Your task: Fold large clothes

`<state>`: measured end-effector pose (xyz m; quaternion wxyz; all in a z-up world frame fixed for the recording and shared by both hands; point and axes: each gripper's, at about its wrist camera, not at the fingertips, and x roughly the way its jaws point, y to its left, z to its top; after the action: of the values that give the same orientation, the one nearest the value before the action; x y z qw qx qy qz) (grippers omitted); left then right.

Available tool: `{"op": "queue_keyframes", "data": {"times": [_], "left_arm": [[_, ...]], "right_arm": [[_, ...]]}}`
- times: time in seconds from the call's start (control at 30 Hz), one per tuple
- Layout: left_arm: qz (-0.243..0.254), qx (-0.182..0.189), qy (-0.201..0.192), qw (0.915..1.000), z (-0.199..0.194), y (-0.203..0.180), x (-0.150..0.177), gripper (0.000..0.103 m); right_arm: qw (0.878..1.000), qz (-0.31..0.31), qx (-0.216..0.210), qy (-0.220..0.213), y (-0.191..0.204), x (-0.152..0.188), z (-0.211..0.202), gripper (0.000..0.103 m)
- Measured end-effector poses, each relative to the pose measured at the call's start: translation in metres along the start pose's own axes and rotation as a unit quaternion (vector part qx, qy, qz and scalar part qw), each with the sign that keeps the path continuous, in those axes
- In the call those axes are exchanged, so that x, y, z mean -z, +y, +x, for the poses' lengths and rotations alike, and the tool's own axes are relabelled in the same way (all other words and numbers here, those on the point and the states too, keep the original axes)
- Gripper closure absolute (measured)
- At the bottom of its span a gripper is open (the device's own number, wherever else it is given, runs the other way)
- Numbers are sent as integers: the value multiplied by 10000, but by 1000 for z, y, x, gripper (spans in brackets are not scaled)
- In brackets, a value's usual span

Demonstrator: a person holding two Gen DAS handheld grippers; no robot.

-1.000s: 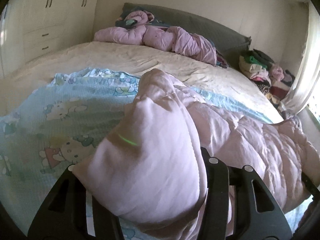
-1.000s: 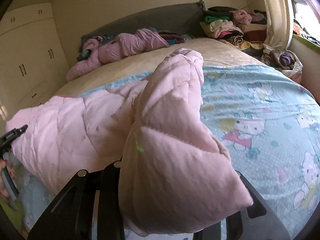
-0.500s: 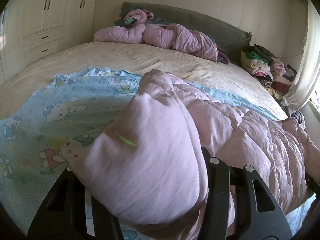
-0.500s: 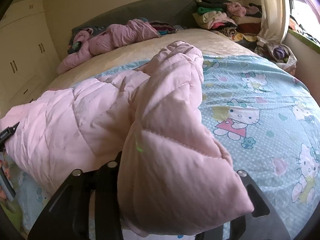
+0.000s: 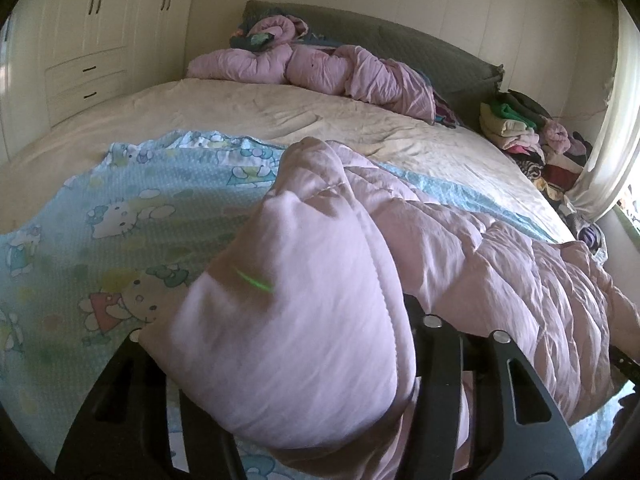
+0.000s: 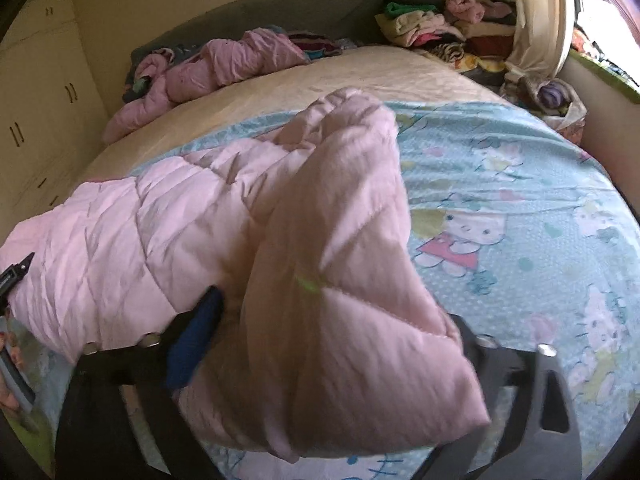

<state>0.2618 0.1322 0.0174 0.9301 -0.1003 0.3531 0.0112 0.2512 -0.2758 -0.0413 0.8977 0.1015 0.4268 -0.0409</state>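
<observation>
A pale pink quilted jacket lies across a light blue Hello Kitty sheet on the bed. My left gripper is shut on one corner of the jacket, which bulges over the fingers and hides the tips. In the right wrist view the jacket stretches to the left. My right gripper has its jaws spread apart; the left finger with its blue pad shows clear of the cloth, and the jacket's other corner lies loosely between the fingers.
A second crumpled pink jacket lies by the grey headboard. A pile of folded clothes sits beside the bed near a white curtain. White wardrobe doors and drawers stand at the left.
My right gripper has opened: its left finger has swung away from the jacket corner, baring the blue pad. Both grippers have moved forward over the bed. The left gripper keeps its hold.
</observation>
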Motion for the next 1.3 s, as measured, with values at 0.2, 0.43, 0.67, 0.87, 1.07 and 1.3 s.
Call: {"op": "queue_keyframes", "data": {"times": [0.2,0.43,0.67,0.87,1.07,1.3], "left_arm": [[-97,8,106,9999,-4,3,5,36],[-38,-268,-50,9996,-25,4,7,12],[68,-384,-516,9979,-71,-2,8,10],[217,-267,-759,9965,-111,-14,8,10],[306,-99,-897,9954,-147,-22,15,10],[343,139,-866,9956,-183,-29,42,10]], "right_arm": [[9992,-192,235,-249,-2,-7,-18,4],[9983,-346,35,-457,5,-11,-42,4],[9960,-529,-261,-670,21,-7,-74,4],[9925,-654,-524,-893,37,-5,-105,4],[9878,-773,-813,-1078,56,5,-137,4],[9827,-913,-1052,-1219,72,29,-166,4]]}}
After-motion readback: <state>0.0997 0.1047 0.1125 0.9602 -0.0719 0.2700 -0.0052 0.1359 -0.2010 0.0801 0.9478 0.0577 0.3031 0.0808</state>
